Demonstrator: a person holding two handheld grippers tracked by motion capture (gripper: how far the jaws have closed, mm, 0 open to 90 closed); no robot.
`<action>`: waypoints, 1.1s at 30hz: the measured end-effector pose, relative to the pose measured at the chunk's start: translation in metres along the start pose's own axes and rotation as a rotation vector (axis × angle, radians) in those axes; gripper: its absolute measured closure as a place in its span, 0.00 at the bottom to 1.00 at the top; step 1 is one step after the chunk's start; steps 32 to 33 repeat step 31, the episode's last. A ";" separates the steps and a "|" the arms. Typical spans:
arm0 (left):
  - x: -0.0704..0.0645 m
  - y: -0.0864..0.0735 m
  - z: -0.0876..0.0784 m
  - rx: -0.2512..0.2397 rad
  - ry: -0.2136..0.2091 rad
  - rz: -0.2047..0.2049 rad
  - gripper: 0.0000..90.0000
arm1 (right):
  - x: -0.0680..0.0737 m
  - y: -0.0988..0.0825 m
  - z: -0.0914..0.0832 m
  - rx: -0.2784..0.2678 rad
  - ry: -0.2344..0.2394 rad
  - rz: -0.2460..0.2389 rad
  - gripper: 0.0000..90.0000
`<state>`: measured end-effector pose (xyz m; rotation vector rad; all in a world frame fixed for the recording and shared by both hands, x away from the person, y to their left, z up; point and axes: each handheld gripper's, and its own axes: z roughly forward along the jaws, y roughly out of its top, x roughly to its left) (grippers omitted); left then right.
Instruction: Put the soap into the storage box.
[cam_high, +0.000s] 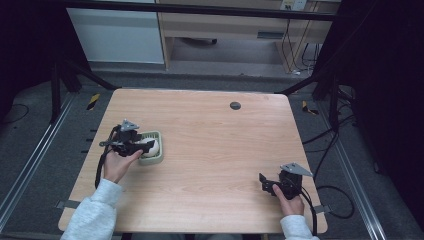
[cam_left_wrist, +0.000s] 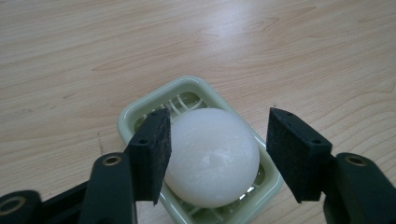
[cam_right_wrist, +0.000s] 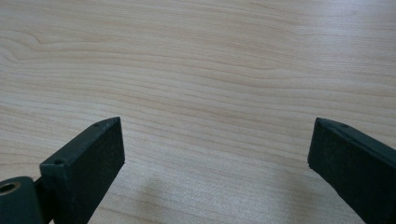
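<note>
Grasp step in hand. Left gripper (cam_left_wrist: 217, 156) straddled white soap ball (cam_left_wrist: 212, 156) in green dish (cam_left_wrist: 140, 116), table's left side; one pad touched, other clear. Right gripper (cam_right_wrist: 217, 154) idle, jaws wide apart. Next, I judge: close fully, lift straight.

White soap (cam_left_wrist: 212, 158), pale green slatted soap dish (cam_left_wrist: 140, 114), light woodgrain table (cam_left_wrist: 280, 56), black jaws

The white soap (cam_left_wrist: 212, 156) hides most of the slatted floor of the green soap dish (cam_left_wrist: 140, 112), and the left finger covers the soap's left flank. In the high view the left gripper (cam_high: 145, 146) hides part of the soap. Whether the right finger touches the soap cannot be told.
</note>
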<state>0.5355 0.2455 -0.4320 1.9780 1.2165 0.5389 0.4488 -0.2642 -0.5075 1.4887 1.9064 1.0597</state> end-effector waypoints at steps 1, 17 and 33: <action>0.000 -0.002 -0.003 -0.005 0.004 -0.004 0.49 | 0.000 0.000 0.000 0.000 -0.001 -0.002 0.05; -0.005 -0.038 -0.027 -0.022 0.024 -0.036 0.69 | 0.000 0.000 -0.001 -0.003 0.002 0.000 0.05; -0.007 -0.079 -0.043 -0.092 0.052 -0.046 0.25 | 0.000 0.000 -0.002 -0.013 0.004 -0.009 0.05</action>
